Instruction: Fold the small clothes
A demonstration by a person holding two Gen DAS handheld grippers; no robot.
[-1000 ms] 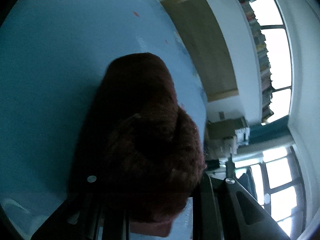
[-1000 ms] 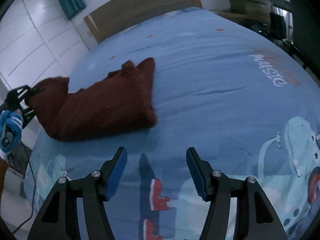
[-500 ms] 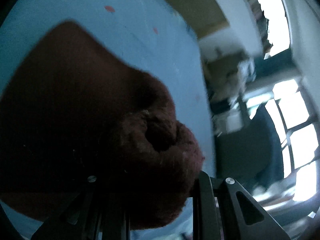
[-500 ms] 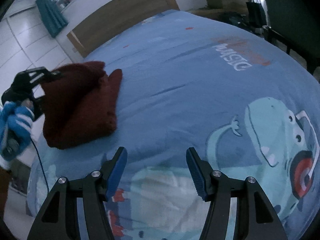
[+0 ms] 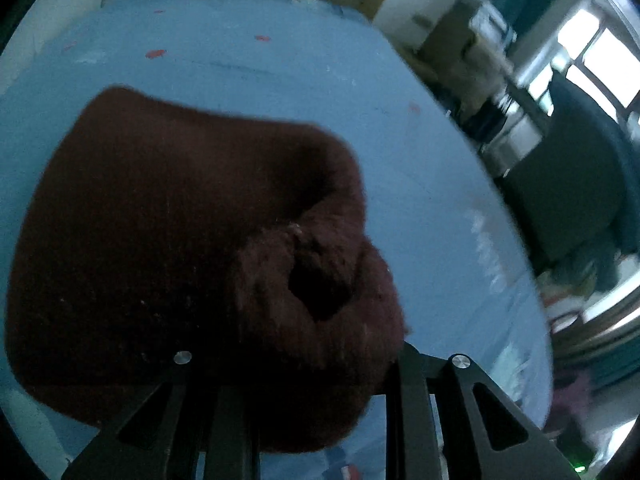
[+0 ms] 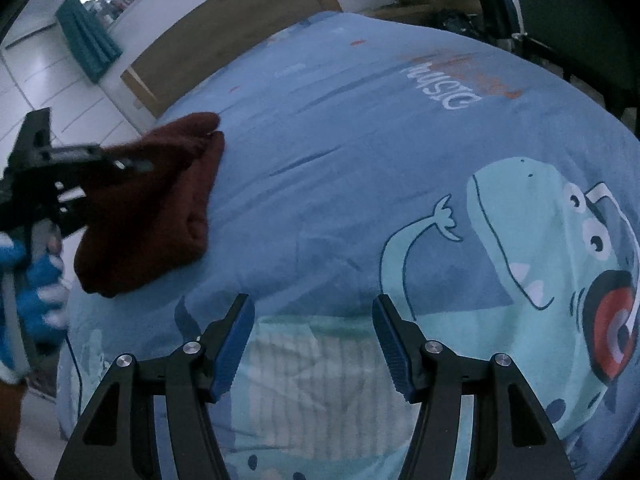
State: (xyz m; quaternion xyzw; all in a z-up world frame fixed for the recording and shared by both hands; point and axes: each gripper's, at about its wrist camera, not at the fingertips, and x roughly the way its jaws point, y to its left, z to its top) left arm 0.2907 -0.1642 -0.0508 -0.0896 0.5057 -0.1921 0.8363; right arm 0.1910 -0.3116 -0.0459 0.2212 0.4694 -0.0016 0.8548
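- Across both views spreads the bed (image 6: 360, 184), its blue cover printed with a cartoon dinosaur (image 6: 560, 248) and white lettering (image 6: 444, 92); a wooden headboard (image 6: 224, 28) stands at its far end.
- On the bed's left edge, as the right wrist camera sees it, lies the maroon garment (image 6: 152, 208), a fuzzy knit doubled over on itself, its lower part resting on the cover.
- At that same edge the left gripper (image 6: 100, 160) is clamped on the garment's upper corner, lifting it off the bed; from its own camera the bunched knit (image 5: 304, 280) hides the fingertips and fills most of the view.
- Behind that gripper a hand (image 6: 36, 276) in a blue-and-white glove holds its handle.
- Near the bed's foot the right gripper (image 6: 312, 340) hangs over the cover, its blue-padded fingers (image 6: 234, 344) spread apart with nothing between them, well apart from the garment.
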